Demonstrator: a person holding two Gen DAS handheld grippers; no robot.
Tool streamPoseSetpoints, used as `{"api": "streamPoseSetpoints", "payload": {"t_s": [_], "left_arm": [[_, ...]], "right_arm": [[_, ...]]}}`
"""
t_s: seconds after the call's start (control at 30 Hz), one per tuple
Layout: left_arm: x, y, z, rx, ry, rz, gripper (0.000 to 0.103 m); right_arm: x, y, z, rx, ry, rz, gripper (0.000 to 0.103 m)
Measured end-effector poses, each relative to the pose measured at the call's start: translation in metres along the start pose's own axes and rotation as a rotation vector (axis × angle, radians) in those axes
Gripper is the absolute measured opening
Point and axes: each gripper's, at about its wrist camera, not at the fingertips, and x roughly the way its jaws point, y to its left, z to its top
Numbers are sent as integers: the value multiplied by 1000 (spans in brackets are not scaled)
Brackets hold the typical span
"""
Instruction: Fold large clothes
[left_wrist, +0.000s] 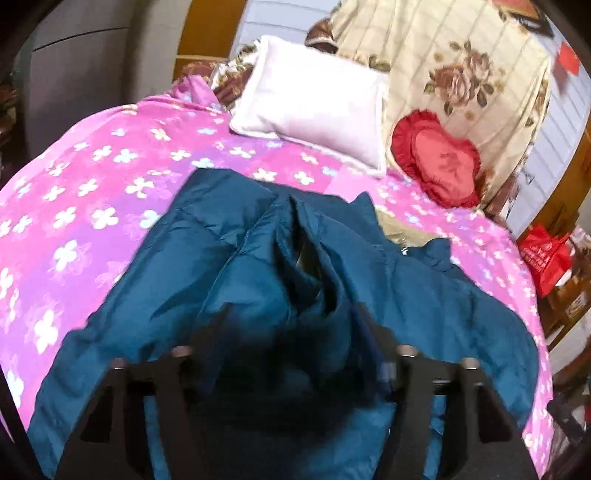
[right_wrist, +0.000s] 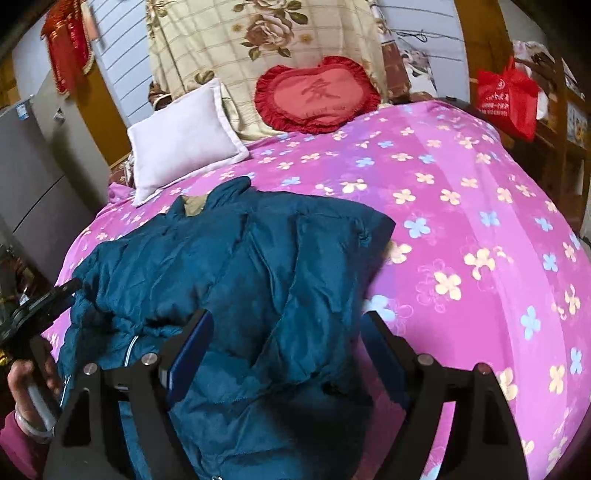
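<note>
- Pink flowered bed cover (right_wrist: 461, 206); white pillow (right_wrist: 181, 140), red cushion (right_wrist: 317, 96) at head.
- Teal padded jacket (right_wrist: 236, 258) spread rumpled on bed.
- Left gripper (left_wrist: 295, 314) pinched on jacket fabric.
- Right gripper (right_wrist: 288, 332) wide, straddling jacket, no grip.

- A home bedroom: a bed (right_wrist: 461, 221) under a pink flowered cover.
- Pillow (right_wrist: 184, 140) and red cushion (right_wrist: 317, 96) at its head edge.
- A fridge (right_wrist: 33, 177) beside it.

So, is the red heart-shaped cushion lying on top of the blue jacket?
No, the red heart-shaped cushion leans against the floral quilt at the far end of the bed, well apart from the blue jacket.
</note>
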Motion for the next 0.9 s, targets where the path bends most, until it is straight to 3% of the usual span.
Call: {"api": "streamPoseSetpoints", "payload": {"t_s": [0.03, 0.1, 0.27, 0.37, 0.43, 0.53, 0.6, 0.63, 0.7, 0.8, 0.9], "left_arm": [[5, -2, 1, 23, 10, 19, 0], [11, 0, 3, 63, 6, 61, 0], [-3, 37, 13, 20, -41, 57, 0], [5, 48, 13, 42, 25, 17, 0], [-1, 51, 13, 47, 27, 11, 2], [-29, 52, 16, 50, -34, 4, 16], [-51, 52, 18, 48, -123, -26, 40], [-59, 50, 19, 53, -158, -48, 45], [-62, 40, 22, 83, -184, -48, 48], [-43, 23, 23, 128, -146, -9, 48], [-8, 14, 18, 187, -93, 114, 48]], "right_arm": [[3, 1, 2, 1, -1, 4, 85], [10, 13, 6, -8, -6, 15, 85], [37, 47, 19, -50, -15, 34, 85], [60, 61, 21, -43, -6, 48, 88], [95, 70, 20, -54, 61, -5, 91], [117, 79, 19, -100, 87, -104, 91], [107, 85, 23, -131, 63, -122, 91], [101, 85, 23, -130, 44, -118, 91], [80, 79, 27, -96, -15, -90, 91], [70, 65, 35, -52, -47, -107, 91], [86, 56, 45, -37, -34, -157, 91]]}}
